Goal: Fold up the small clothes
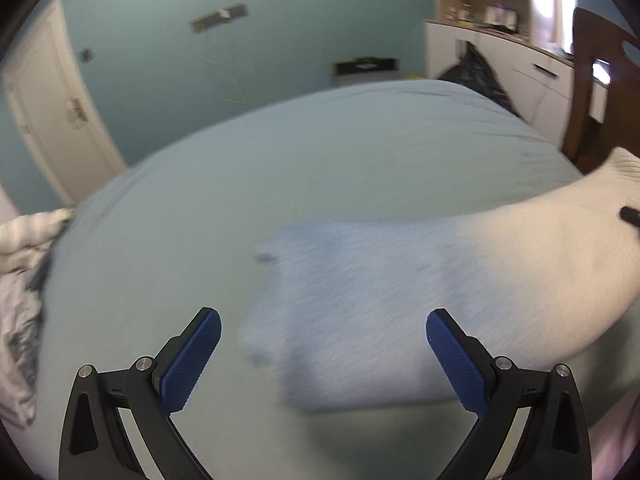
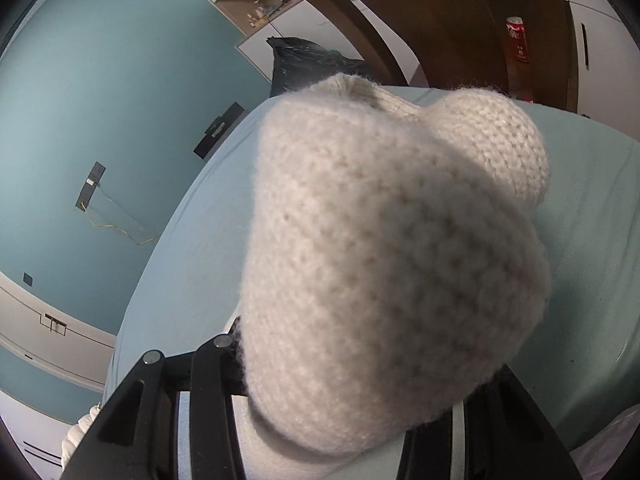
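A cream knit sock [image 1: 520,264] stretches across the pale blue bed sheet [image 1: 280,168], its lower left part blurred and in bluish shade. My left gripper [image 1: 324,328] hangs open just above that blurred end, its blue pads [image 1: 196,356] wide apart and holding nothing. At the right edge, one black fingertip of my right gripper [image 1: 630,214] shows against the sock's raised end. In the right wrist view the sock [image 2: 392,240] fills the middle, bunched up and lifted off the sheet [image 2: 184,248]. It drapes over my right gripper [image 2: 348,364], which is shut on it, and hides the fingertips.
A heap of white and grey clothes [image 1: 20,280] lies at the bed's left edge. A black bag [image 1: 476,72] sits beyond the far corner, by white cabinets [image 1: 520,76] and a dark wooden frame [image 1: 592,92]. A white door [image 1: 52,112] is in the blue wall on the left.
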Available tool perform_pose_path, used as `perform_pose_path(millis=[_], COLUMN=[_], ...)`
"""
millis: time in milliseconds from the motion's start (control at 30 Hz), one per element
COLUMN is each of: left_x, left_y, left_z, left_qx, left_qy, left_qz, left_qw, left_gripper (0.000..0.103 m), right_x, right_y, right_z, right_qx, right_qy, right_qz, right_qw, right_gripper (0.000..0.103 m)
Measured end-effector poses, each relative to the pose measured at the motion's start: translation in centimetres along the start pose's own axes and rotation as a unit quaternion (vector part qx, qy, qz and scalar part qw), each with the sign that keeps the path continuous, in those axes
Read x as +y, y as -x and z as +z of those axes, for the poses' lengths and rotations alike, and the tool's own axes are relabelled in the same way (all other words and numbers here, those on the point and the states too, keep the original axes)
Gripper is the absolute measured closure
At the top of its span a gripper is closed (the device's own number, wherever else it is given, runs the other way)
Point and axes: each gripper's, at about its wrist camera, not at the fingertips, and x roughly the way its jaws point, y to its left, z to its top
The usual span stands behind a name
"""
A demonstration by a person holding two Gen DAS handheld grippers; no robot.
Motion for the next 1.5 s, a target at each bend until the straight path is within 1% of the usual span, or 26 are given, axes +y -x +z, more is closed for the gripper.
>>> perform_pose_path(millis=[33,67,133,200,233,300,333,433,533,667,733,767,800,833,900,967,1067,1133,1167,1200,1233,1267,1300,1333,1433,1500], left_x=[-1.1,-2.6,-5.4,-7.5,-8.1,-8.5,-8.4,-8.3,-7.3,-7.0,-7.9,-8.9,-10.1,-10.9,-11.4,-11.5,-11.0,-9.8,-8.9,-8.3,-7.8,-7.7,-8.0,-8.7,-11.2,-11.9], left_y=[-1.0,-2.4,-4.5,-6.6,-7.6,-9.6,-10.1,-9.9,-8.6,-5.7,-5.4,-6.0,-6.8,-7.5,-8.5,-9.2,-8.9,-8.6,-8.7,-8.9,-9.3,-10.1,-10.8,-11.7,-14.3,-15.5], left_z=[0.5,0.8,0.6,-0.3,-1.0,-2.3,-2.6,-2.7,-1.9,-0.1,0.2,0.1,-0.2,-0.5,-0.9,-1.0,0.5,2.7,4.2,5.3,6.3,7.4,7.9,8.4,8.3,7.7], left_qx=[0.015,0.032,0.049,0.071,0.083,0.106,0.108,0.100,0.105,0.047,0.039,0.051,0.065,0.069,0.078,0.089,0.089,0.063,0.051,0.048,0.052,0.061,0.070,0.077,0.080,0.085], left_qy=[-0.002,-0.008,-0.039,-0.065,-0.065,-0.037,-0.023,-0.032,-0.031,0.010,0.007,-0.007,-0.025,-0.031,-0.022,-0.027,-0.046,-0.025,-0.005,0.013,0.031,0.046,0.047,0.039,-0.012,-0.017], left_qz=[-0.016,-0.023,-0.008,0.013,0.019,0.017,0.017,0.026,0.007,-0.026,-0.043,-0.050,-0.046,-0.041,-0.033,-0.034,-0.038,-0.005,0.011,0.018,0.017,0.007,0.000,0.000,0.035,0.034], left_qw=[0.9998,0.9992,0.9980,0.9953,0.9942,0.9936,0.9938,0.9941,0.9940,0.9985,0.9983,0.9974,0.9965,0.9963,0.9962,0.9951,0.9942,0.9977,0.9986,0.9986,0.9980,0.9970,0.9964,0.9963,0.9961,0.9956], left_gripper=[0.000,0.000,0.000,0.000,0.000,0.000,0.000,0.000,0.000,0.000,0.000,0.000,0.000,0.000,0.000,0.000,0.000,0.000,0.000,0.000,0.000,0.000,0.000,0.000,0.000,0.000], right_x=[2.6,2.6,2.7,2.6,2.5,2.8,3.1,4.7,5.6,5.4,5.6,5.6,6.2,6.4,6.9,7.1,6.8,6.1,5.6,5.3,5.1,5.0,5.1,5.2,5.9,6.6], right_y=[-1.0,-1.4,-1.7,-1.8,-1.8,-1.8,-1.8,-1.5,-1.0,-0.5,-0.5,-0.5,-0.7,-0.6,-0.6,-0.9,-1.6,-1.6,-1.4,-1.3,-1.3,-1.3,-1.4,-1.3,-1.0,-0.9], right_z=[-0.9,-1.3,-2.4,-2.4,-2.3,-2.5,-2.5,-4.0,-4.7,-4.5,-4.8,-4.9,-5.0,-5.1,-5.4,-5.9,-6.1,-5.3,-5.0,-4.7,-4.6,-4.6,-4.6,-4.6,-4.7,-5.1], right_qx=[-0.002,-0.004,-0.009,-0.013,-0.015,-0.019,-0.020,-0.030,-0.049,-0.055,-0.056,-0.057,-0.059,-0.061,-0.059,-0.050,-0.043,-0.040,-0.039,-0.038,-0.036,-0.034,-0.034,-0.035,-0.044,-0.049], right_qy=[0.003,0.007,0.016,0.023,0.026,0.036,0.042,0.099,0.136,0.135,0.138,0.141,0.145,0.148,0.159,0.171,0.172,0.153,0.143,0.136,0.134,0.133,0.134,0.136,0.150,0.168], right_qz=[0.000,0.001,0.002,0.005,0.006,0.010,0.013,0.007,0.003,0.009,0.006,0.004,0.004,0.005,0.007,0.003,-0.009,-0.006,-0.003,-0.002,-0.002,-0.003,-0.005,-0.005,-0.002,-0.001], right_qw=[1.000,1.000,1.000,1.000,1.000,0.999,0.999,0.995,0.989,0.989,0.989,0.988,0.988,0.987,0.985,0.984,0.984,0.987,0.989,0.990,0.990,0.990,0.990,0.990,0.988,0.984], right_gripper=[0.064,0.064,0.064,0.064,0.064,0.064,0.064,0.064,0.064,0.064,0.064,0.064,0.064,0.064,0.064,0.063,0.064,0.064,0.064,0.064,0.064,0.064,0.064,0.064,0.064,0.064])
